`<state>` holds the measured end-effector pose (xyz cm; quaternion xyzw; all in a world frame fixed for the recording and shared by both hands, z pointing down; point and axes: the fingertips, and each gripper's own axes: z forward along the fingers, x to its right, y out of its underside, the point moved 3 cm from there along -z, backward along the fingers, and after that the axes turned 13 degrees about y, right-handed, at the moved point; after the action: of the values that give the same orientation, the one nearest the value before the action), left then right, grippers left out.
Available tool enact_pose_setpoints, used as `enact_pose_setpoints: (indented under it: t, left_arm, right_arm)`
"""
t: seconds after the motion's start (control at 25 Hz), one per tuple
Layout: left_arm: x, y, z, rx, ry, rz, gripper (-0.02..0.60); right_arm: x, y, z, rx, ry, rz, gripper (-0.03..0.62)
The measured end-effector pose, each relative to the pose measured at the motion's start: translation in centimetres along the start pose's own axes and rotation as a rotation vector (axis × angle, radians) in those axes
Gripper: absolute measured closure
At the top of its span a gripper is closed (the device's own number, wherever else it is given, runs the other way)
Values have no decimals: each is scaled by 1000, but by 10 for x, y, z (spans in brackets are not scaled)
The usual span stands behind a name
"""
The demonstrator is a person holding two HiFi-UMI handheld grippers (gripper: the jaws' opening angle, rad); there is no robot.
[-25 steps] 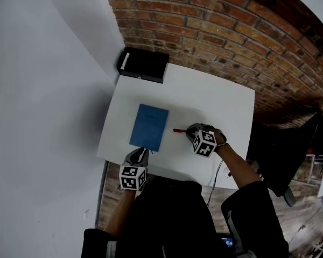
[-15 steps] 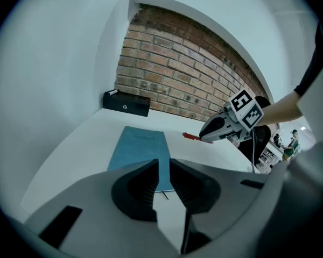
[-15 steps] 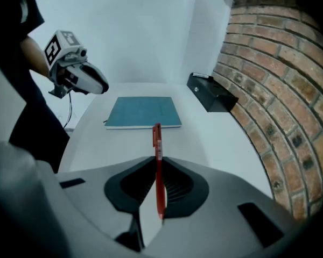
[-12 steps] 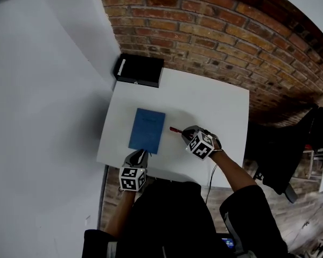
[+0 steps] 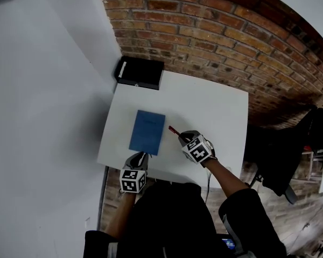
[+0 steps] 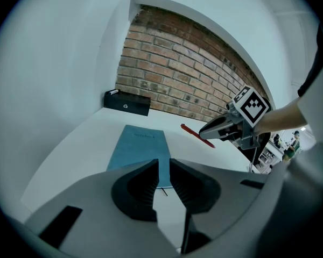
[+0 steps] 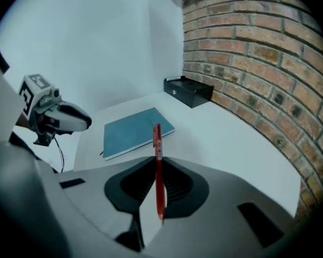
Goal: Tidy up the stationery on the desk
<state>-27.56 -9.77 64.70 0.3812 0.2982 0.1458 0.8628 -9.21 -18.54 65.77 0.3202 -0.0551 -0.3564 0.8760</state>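
Right hand-held gripper (image 5: 182, 139) is clamped on the red pen (image 7: 158, 149), whose free end juts toward the blue notebook (image 5: 147, 132).

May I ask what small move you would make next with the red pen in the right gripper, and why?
I would probably carry the pen a little way over the notebook toward the black box at the desk's far corner. The right gripper is shut on the pen and holds it clear of the desk, and the box looks like the only container in view.

Cover print on blue notebook (image 6: 138, 148) illegible
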Motion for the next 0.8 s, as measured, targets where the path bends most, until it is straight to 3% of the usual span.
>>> enact_pose_setpoints:
  t: [0.32,0.6,0.8]
  left_arm:
    - [1,1,-1,-1,-5,4,509]
    - [1,3,-1,-7,-9,-1,509]
    - [0,7,-2,-16,-12,-4,509]
  right_arm:
    - [-4,-6,8,6,27,182,543]
    - [-13,-6,17,-12,6,412,542]
    - [-20,-6,24,-10,15,486,543]
